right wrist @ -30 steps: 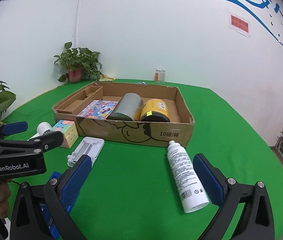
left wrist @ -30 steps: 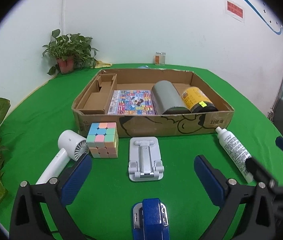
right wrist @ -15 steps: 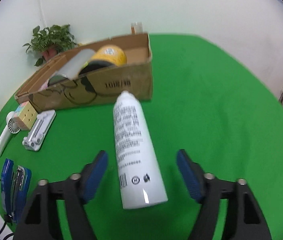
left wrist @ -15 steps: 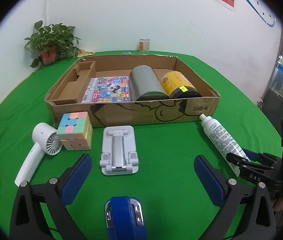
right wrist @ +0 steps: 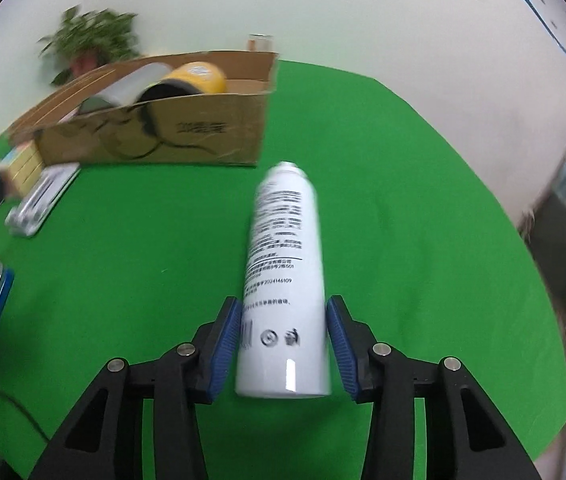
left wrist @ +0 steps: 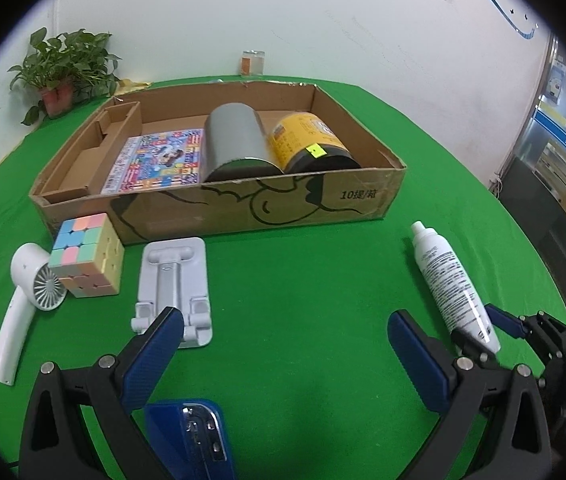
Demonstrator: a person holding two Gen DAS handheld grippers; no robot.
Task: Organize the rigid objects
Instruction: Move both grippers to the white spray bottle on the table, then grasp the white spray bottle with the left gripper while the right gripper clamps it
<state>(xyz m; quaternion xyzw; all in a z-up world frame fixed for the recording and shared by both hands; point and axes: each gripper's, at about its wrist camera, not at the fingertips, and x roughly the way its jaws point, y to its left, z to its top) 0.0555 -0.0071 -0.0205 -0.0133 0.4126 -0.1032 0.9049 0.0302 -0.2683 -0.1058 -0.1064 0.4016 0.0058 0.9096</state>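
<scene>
While the right gripper (right wrist: 283, 340) closes on the white cylindrical spray bottle with black print (right wrist: 285, 280), its blue pads sit at either side of the bottle's near end, the left pad against the wall and the right one touching or a hair off; blur hides which. The bottle lies on its side on the green felt tabletop (right wrist: 423, 260), nozzle pointing far toward the right corner of the open shallow cardboard box (left wrist: 219, 208), near it but apart. So the step in hand is securing this bottle.

The left gripper (left wrist: 283, 352) hangs with jaws wide and nothing between them, above the near-left part of the cloth, just past the blue stapler (left wrist: 187, 436).

Inside the box lie a colourful printed booklet (left wrist: 159, 164), a grey metal cylinder (left wrist: 235, 140) and a yellow-labelled dark jar (left wrist: 311, 144); bare floor shows at its far right. Next, I judge, the grip must firm up before lifting, since a hold so near the base may let the nozzle end droop. Then the bottle goes over the near wall into that free space.
</scene>
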